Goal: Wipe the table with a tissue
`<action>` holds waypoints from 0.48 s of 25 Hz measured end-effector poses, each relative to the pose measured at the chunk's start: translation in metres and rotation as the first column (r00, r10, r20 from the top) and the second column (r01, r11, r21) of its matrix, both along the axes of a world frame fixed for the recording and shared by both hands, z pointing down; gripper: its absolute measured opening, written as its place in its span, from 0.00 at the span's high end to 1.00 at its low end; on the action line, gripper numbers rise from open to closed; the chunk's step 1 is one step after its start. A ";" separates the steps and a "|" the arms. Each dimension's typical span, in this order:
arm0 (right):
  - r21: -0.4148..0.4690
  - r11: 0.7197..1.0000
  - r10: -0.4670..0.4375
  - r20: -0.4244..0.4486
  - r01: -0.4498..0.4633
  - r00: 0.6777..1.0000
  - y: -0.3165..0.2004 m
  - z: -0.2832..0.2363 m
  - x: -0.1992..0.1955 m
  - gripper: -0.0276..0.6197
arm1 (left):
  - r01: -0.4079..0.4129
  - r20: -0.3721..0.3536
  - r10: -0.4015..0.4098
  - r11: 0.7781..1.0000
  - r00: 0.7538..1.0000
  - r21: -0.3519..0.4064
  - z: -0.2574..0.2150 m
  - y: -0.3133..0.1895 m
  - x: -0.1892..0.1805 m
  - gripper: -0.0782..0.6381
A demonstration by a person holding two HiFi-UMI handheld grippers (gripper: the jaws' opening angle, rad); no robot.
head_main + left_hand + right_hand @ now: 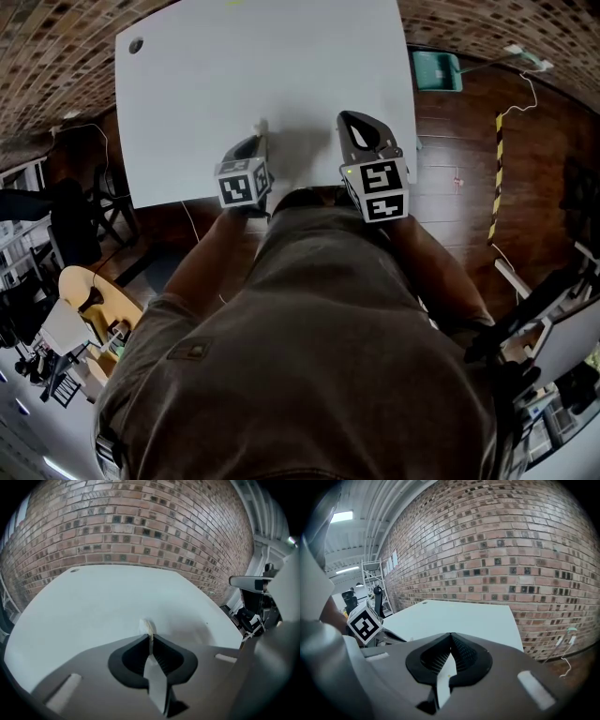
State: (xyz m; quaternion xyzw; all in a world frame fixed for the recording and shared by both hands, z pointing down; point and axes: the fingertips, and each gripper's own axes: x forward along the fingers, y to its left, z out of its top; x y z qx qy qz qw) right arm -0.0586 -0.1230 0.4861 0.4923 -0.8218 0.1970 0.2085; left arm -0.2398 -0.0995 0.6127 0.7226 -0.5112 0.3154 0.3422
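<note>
At the near edge of the counter [234, 84], roughly at its middle, the left tongs [260, 142] are clenched on a small wad of tissue [262, 126]. In the left gripper view the two dark jaws meet tightly on the tissue, and only a pale crumpled tip pokes out beyond them. That tip sits low over the white top, a short way in from the near edge. Whether it actually touches the surface cannot be told.

The right tongs [356, 122] hang just beside the left ones, nearer the counter's near right corner, and point towards the far edge. Their jaws are pressed together with nothing between them, as the right gripper view shows. The same view shows the left tongs' marker cube off to the side.

The rest of the counter is plain white, with a small round hole [136, 44] at the far left corner. A brick wall [140, 522] runs behind the far edge. On the wooden floor [459, 141] past the far right corner stands a teal bin [437, 70]. The person's shirt [319, 347] fills the lower part of the head view.
</note>
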 end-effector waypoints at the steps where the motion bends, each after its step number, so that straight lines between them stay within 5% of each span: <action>1: -0.001 1.000 0.003 -0.001 -0.003 1.000 -0.002 0.000 0.005 0.94 | -0.006 0.001 0.006 1.000 1.000 0.000 0.000 -0.002 0.005 0.85; 12: -0.001 0.999 0.037 0.006 -0.037 0.999 -0.010 0.001 0.033 0.94 | -0.026 0.003 0.026 1.000 1.000 -0.004 0.001 -0.017 0.030 0.85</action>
